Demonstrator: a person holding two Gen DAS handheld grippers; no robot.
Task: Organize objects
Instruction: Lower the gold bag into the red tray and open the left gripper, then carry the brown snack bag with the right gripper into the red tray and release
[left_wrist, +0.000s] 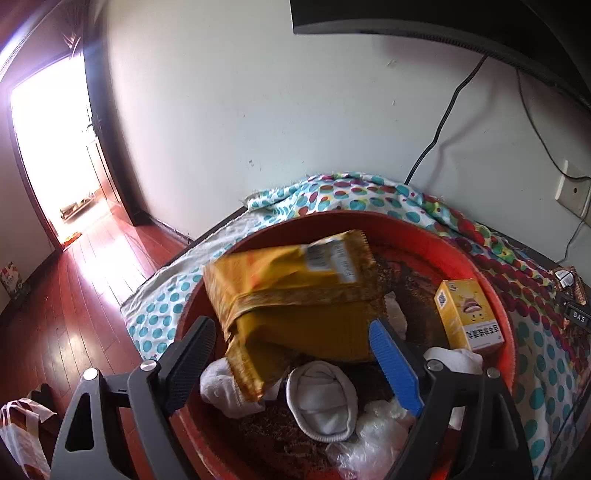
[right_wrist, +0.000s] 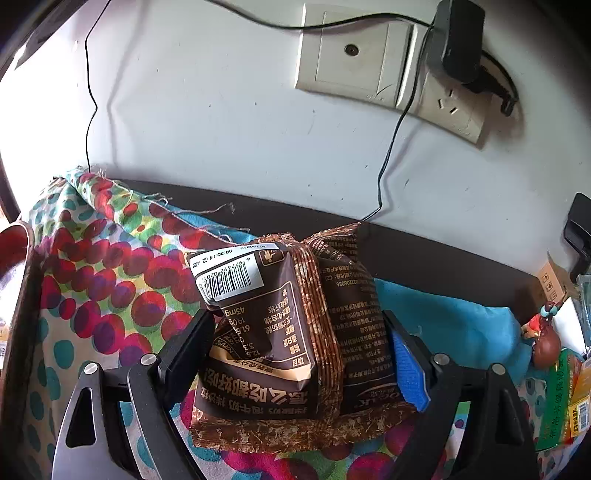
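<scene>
In the left wrist view my left gripper (left_wrist: 291, 332) is open above a red round tray (left_wrist: 413, 232). A yellow snack packet (left_wrist: 295, 295) lies tilted in the tray between and beyond the fingers, blurred, not gripped. White rolled socks (left_wrist: 325, 398), a clear plastic bag (left_wrist: 369, 439) and a small yellow box (left_wrist: 469, 314) also lie in the tray. In the right wrist view my right gripper (right_wrist: 299, 336) is shut on a brown snack packet (right_wrist: 288, 332), squeezed between the black pad and the blue pad (right_wrist: 410, 369), held above the dotted cloth (right_wrist: 103, 266).
The table stands against a white wall with a socket plate (right_wrist: 369, 62), a plugged adapter and hanging cables. A blue cloth (right_wrist: 454, 325), a small figurine (right_wrist: 543, 339) and green and yellow boxes (right_wrist: 565, 406) lie at right. A monitor edge (left_wrist: 443, 22), wooden floor and bright doorway (left_wrist: 51, 140) show at left.
</scene>
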